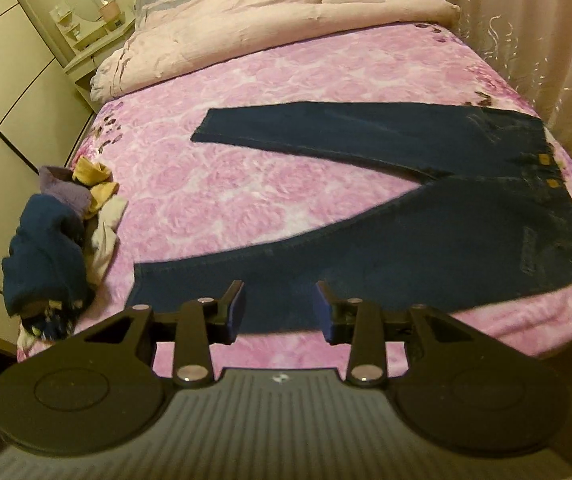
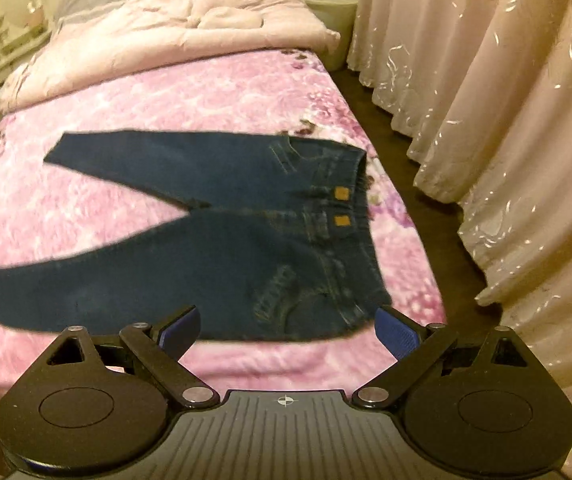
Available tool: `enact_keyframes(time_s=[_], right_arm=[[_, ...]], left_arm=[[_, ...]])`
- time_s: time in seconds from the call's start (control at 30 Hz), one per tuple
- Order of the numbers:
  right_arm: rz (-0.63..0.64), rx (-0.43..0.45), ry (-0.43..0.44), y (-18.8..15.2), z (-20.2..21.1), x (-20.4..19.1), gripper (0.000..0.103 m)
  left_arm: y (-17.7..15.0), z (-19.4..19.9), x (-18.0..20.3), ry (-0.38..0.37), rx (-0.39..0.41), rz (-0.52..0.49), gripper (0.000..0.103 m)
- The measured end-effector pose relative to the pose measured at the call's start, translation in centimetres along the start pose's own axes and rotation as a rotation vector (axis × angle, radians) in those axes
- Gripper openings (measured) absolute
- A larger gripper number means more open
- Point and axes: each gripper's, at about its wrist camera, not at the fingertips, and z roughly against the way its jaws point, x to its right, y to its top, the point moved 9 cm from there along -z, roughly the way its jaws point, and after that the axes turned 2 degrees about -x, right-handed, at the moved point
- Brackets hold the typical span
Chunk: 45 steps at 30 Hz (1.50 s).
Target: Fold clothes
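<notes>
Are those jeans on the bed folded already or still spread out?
Spread out. The jeans lie flat on the pink bedspread, both legs splayed apart in a V.

Dim warm indoor light, soft blur, perhaps motion; fisheye-bent edges.

Pink floral bedspread (image 1: 246,92), crumpled pale duvet (image 1: 286,20) at its far end, embroidered curtain (image 2: 505,100), white bedside shelf (image 1: 86,44)

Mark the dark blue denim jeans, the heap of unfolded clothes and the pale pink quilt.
dark blue denim jeans (image 2: 214,264), right wrist view, near leg's thigh.
heap of unfolded clothes (image 1: 50,248), left wrist view, navy garment.
pale pink quilt (image 1: 246,28), left wrist view, middle.
</notes>
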Motion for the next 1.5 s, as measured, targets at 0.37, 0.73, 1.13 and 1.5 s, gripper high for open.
enact_keyframes(time_s=[0.37,0.73,1.13,1.5], right_arm=[[0.063,-0.051,0.031,-5.2,1.5,1.3,0.096],[0.137,-0.067,0.07,-7.6,2.5,0.1,0.096],[0.129,-0.072,0.083,-8.7,2.9,0.6,0.096],[0.11,-0.071,0.091,-8.4,3.0,1.0,0.096]], left_arm=[[-6.2,3.8,1.7,0.042,-0.033,0.051,0.036],[-8.9,6.3,1.4,0.075,-0.031,0.092,0.038],[-9.6,7.2,2.2,0.073,-0.019,0.085,0.041],[-9.2,7.4,2.8,0.072,-0.014,0.08,0.042]])
